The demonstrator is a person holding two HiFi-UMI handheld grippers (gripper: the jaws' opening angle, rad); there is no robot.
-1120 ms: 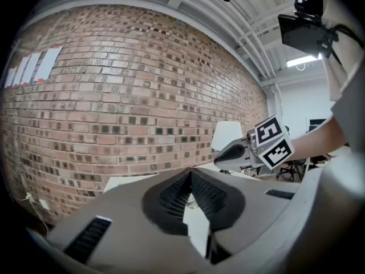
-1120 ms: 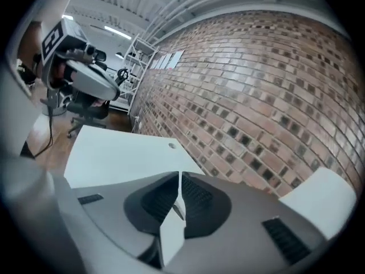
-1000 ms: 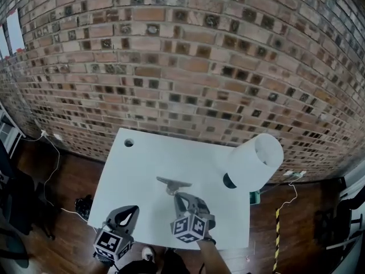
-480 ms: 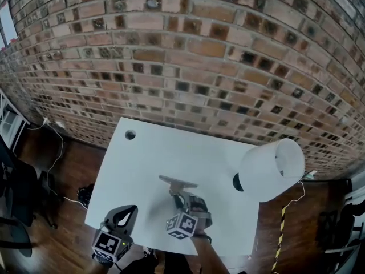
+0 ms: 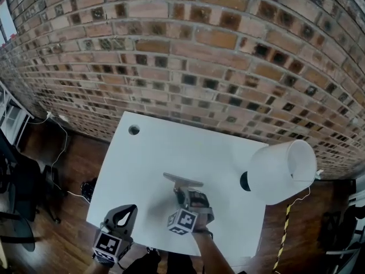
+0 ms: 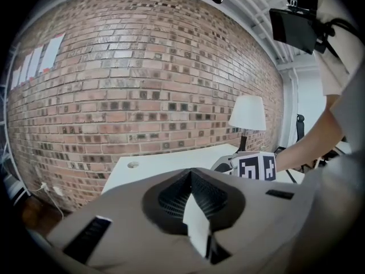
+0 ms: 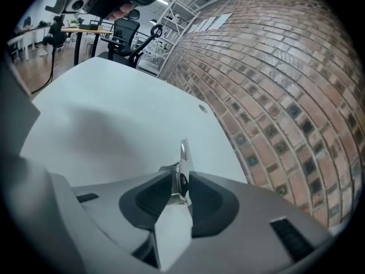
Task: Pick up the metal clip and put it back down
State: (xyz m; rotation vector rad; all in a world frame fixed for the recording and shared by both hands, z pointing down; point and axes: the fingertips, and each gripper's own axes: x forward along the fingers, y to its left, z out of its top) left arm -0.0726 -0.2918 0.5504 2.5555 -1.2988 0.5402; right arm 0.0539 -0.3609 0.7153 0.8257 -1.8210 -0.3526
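Observation:
The metal clip (image 5: 182,180) stands on the white table (image 5: 142,158) near its middle, its flat bar toward the wall. My right gripper (image 5: 186,194) is right behind it. In the right gripper view the clip (image 7: 182,163) sits upright between the tips of the right gripper (image 7: 179,178). Those jaws have just been opening and now stand open, with a thin gap beside the clip. My left gripper (image 5: 124,211) hangs over the table's near left edge, shut and empty. In the left gripper view its tips (image 6: 193,178) meet, and the right gripper's marker cube (image 6: 256,165) shows beyond.
A white lamp shade (image 5: 282,170) on a dark base rises at the table's right side. A round cable hole (image 5: 134,130) is at the far left corner. A brick wall stands behind the table, and cables and chairs are on the wooden floor to the left.
The right gripper has come down to the table with the clip and its jaws have spread. The left gripper has sunk a little.

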